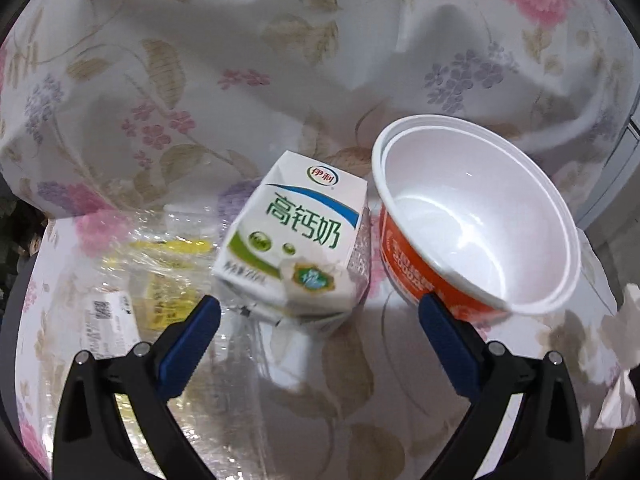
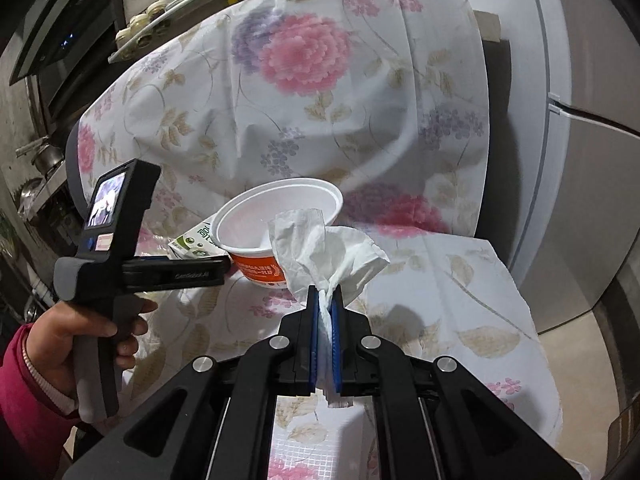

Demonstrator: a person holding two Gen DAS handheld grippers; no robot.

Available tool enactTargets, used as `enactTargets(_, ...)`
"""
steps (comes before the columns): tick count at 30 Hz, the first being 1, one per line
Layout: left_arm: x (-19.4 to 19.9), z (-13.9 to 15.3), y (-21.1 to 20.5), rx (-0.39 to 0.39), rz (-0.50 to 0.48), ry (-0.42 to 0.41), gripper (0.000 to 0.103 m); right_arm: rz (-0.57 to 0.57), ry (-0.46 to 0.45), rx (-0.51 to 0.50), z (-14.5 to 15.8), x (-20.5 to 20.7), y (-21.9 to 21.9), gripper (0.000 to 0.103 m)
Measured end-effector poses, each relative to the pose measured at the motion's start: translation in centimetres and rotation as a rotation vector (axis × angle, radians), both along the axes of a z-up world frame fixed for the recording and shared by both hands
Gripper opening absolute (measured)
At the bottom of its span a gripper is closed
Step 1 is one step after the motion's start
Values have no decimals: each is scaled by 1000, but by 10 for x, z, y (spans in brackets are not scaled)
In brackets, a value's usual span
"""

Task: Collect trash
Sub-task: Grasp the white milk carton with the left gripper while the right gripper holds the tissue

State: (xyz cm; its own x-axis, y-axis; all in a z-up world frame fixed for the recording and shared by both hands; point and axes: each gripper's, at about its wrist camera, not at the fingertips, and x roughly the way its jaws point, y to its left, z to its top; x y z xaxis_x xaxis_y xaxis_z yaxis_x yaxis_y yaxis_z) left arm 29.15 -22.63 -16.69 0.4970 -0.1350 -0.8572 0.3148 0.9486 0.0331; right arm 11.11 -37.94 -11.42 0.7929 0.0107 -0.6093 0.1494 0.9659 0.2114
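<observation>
A white and green milk carton [image 1: 296, 236] lies crumpled on the flowered tablecloth, straight ahead of my left gripper [image 1: 320, 308], which is open wide with nothing between its blue pads. An empty orange bowl with a white inside [image 1: 472, 216] stands right of the carton, by the right fingertip. A clear plastic wrapper with yellow print [image 1: 160, 276] lies to the left. In the right wrist view my right gripper [image 2: 325, 292] is shut on a crumpled white tissue [image 2: 324, 248], in front of the bowl [image 2: 276, 220]. The carton [image 2: 196, 242] shows behind the left gripper's body.
A hand in a pink sleeve [image 2: 80, 336] holds the left gripper tool. The flowered cloth [image 2: 304, 92] drapes over a tall shape behind the table. A grey fridge [image 2: 580, 120] stands at the right. Shelves with jars [image 2: 152, 24] and a stove area are at the far left.
</observation>
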Motion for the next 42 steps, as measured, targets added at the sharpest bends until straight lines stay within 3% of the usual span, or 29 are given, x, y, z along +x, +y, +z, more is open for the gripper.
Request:
enactTargets(2,4,-3,0,24,23,11,90,4,1,3,-1,0,-1,6)
enactTargets(5,8,-6,4,60,65,29,73,3,2,7,-2,-1,-2,6)
enactTargets(8,8,-5,16,-8,61,75,58,2,2,11,-2,-4,-2,6)
enactTargets(11,-2,4,29,-56,11,70,30,7,-4,11,2,-10,2,6)
enactTargets(12,-7,7,34,-82,-16,70,13,9,-5,8,3,-11,3,6)
enactTargets(13,-13,12,40,-113,-48,62,3,10,-6,5,5,-14,5,6)
enactTargets(14,-19,15,46,-114,-79,50,3,11,-8,5,7,-16,8,6)
enactTargets(17,-35,23,63,-100,-124,0,4,12,-12,2,11,-22,13,6)
enactTargets(18,-38,25,68,-96,-132,-14,12,12,-14,2,13,-25,15,6)
enactTargets(21,-47,34,82,-121,-140,-62,80,14,-20,-2,17,-30,23,6)
enactTargets(22,-47,38,83,-126,-121,-92,88,15,-21,-3,19,-31,25,6)
enactTargets(25,-38,42,74,-143,-104,-66,92,22,-23,-9,23,-32,33,6)
enactTargets(30,-18,26,44,-48,-39,-30,95,27,-23,-20,24,-29,35,7)
enactTargets(35,0,6,28,-15,11,-15,96,22,-11,-14,19,-20,27,7)
enactTargets(42,24,-13,18,-20,43,6,96,25,8,6,8,-7,15,7)
